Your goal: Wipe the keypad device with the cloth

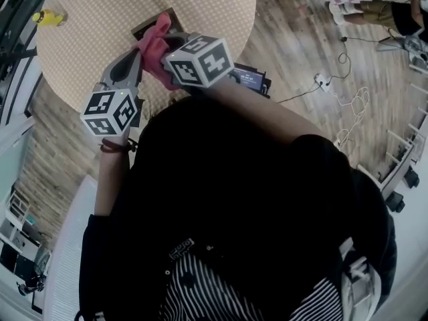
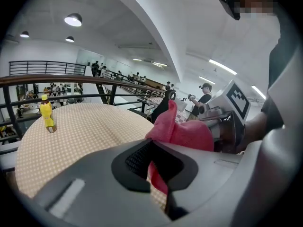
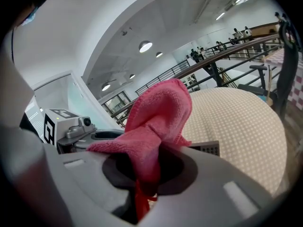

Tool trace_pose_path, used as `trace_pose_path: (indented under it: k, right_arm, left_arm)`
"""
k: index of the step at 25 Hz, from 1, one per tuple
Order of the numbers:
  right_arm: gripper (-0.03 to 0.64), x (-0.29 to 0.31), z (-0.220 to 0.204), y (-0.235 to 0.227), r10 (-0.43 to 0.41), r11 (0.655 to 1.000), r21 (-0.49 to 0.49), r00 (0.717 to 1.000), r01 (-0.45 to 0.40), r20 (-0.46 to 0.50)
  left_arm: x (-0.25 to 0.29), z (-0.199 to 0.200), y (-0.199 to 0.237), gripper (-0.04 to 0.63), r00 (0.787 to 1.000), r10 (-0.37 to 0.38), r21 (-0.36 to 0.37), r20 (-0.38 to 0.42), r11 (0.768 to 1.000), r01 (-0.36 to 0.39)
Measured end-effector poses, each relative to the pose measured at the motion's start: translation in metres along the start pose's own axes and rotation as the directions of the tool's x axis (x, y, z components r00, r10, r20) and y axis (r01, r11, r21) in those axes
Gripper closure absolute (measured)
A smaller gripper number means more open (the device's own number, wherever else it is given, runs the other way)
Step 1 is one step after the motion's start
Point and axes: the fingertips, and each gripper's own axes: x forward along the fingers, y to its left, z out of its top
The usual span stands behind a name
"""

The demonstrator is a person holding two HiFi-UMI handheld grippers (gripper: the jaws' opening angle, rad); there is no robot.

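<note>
Pink cloth [image 3: 156, 122] sat bunched between my left tongs [image 2: 158, 174] and right tongs [image 3: 142, 181], both clamped on it, the keypad device [image 3: 207, 148] lying just behind on the dotted surface [image 3: 241, 122].

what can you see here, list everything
table: one, beige dotted, round, ahead
bottle: one, yellow, upright near the table's left edge
keypad: one, grey, on the table, partly behind the cloth
cloth: one, pink, bunched, held up between both tools
box: one, black with a lit screen, by the table's near right edge
power strip: one, white, on the wood floor at right
left tool: one, grey, shut on cloth
right tool: one, grey, shut on cloth
torso: one, black top, below
</note>
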Motion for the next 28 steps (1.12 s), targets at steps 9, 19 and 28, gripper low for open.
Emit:
trace_pose_path:
  k: [9,19,28]
  right_arm:
    - [0.554,0.014,-0.008,-0.030,-0.148,0.987,0.054,0.989,0.148,-0.009]
    - [0.554,0.020,-0.024,-0.073,-0.112,0.978,0.171,0.993,0.116,-0.030]
    - [0.554,0.043,-0.017,-0.087,-0.054,0.984,0.166,0.997,0.062,-0.054]
  left_arm:
    - [0.030,-0.010,0.013,0.595,0.980,-0.184,0.031,-0.072,0.982,0.186]
    - [0.080,-0.013,0.015,0.595,0.966,-0.159,0.077,-0.203,0.981,0.177]
    - [0.088,-0.022,0.034,0.594,0.961,-0.119,0.050,-0.251,0.990,0.135]
